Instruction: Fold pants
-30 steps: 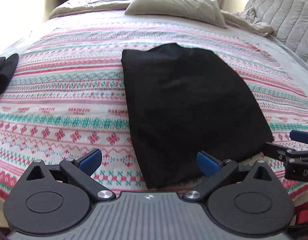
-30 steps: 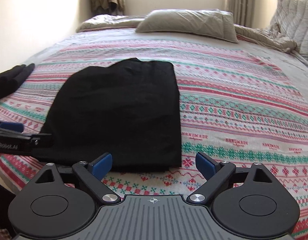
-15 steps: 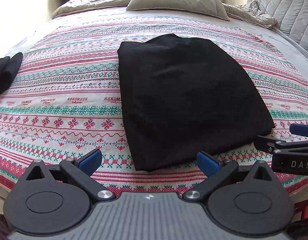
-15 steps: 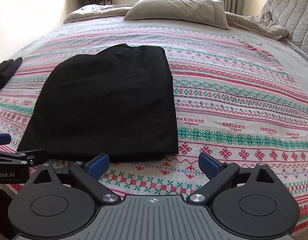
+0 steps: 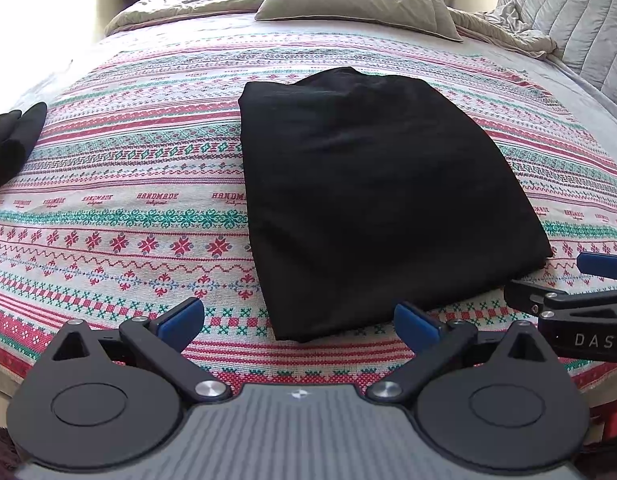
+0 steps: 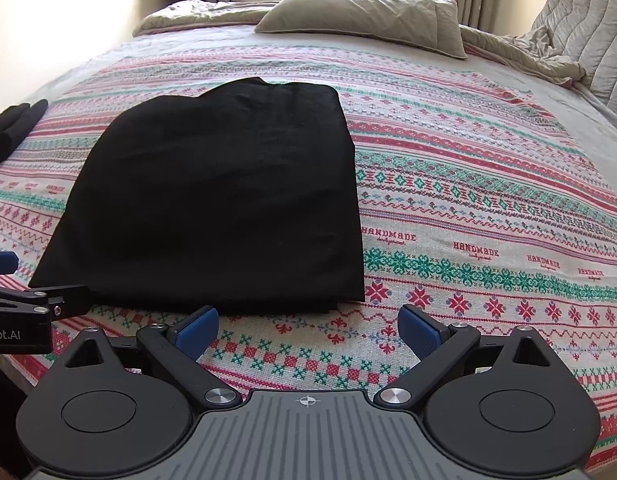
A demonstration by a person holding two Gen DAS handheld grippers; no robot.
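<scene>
the black pants (image 5: pixel 372 196) lie folded into a flat rectangle on the patterned bedspread (image 5: pixel 128 216), near its front edge. we hold the left gripper (image 5: pixel 300 320) and right gripper (image 6: pixel 308 326) just short of that edge, jaws apart and empty. the fold looks finished (or nearly). if another fold is wanted, we pinch both near corners together, gathering every layer, then lift evenly so nothing slips.
</scene>
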